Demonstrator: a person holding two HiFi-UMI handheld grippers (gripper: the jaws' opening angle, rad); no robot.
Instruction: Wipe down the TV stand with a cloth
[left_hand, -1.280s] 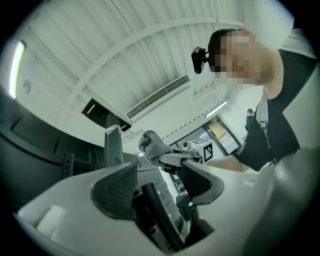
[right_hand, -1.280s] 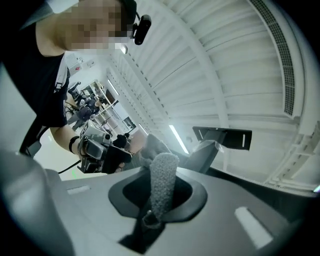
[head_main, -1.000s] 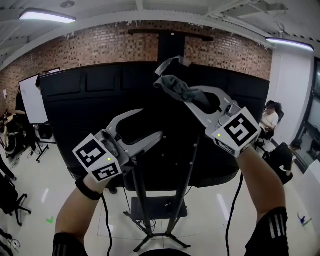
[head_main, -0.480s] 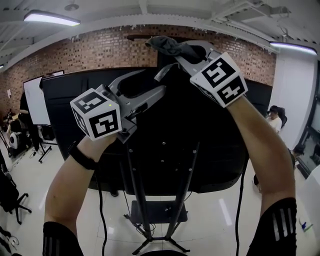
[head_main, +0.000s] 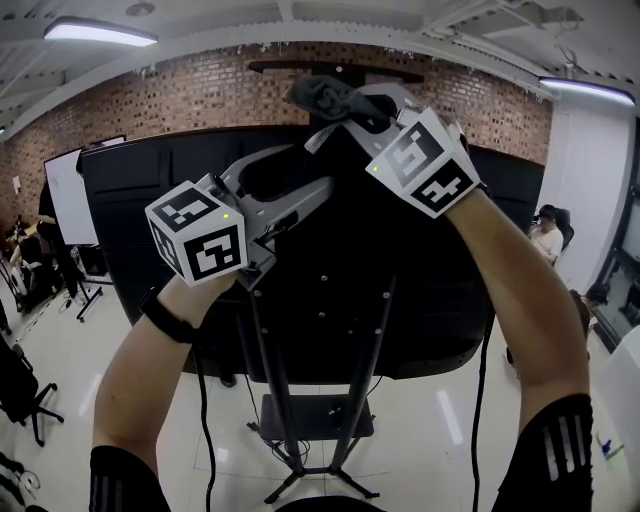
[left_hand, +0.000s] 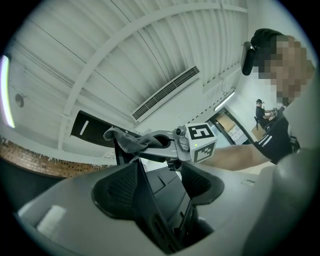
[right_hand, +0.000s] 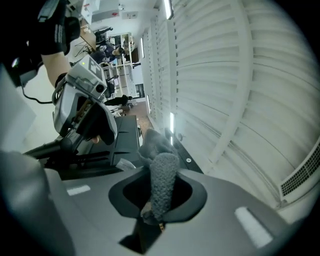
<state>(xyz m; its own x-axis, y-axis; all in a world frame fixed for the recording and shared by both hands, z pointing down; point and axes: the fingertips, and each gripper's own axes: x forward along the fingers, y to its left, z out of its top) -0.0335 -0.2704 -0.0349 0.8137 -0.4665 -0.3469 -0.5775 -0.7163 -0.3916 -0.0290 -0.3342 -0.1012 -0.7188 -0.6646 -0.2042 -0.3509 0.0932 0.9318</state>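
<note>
— What sits at the left of the head view?

— A whiteboard (head_main: 68, 195) at the far left edge. Next, at centre left, comes the left gripper (head_main: 312, 172). Its jaws are spread wide. Its own view shows them astride the top edge of the black TV (head_main: 140, 210), clamped on nothing.

— And further right?

— The right gripper (head_main: 350, 105) is at top centre, jaws closed on a dark grey cloth (head_main: 318, 93) bunched up at the TV's top edge. The stand (head_main: 280, 400) is in the lower centre, well below both grippers.

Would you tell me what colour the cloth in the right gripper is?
Dark grey; the cloth shows best in the right gripper view.
</note>
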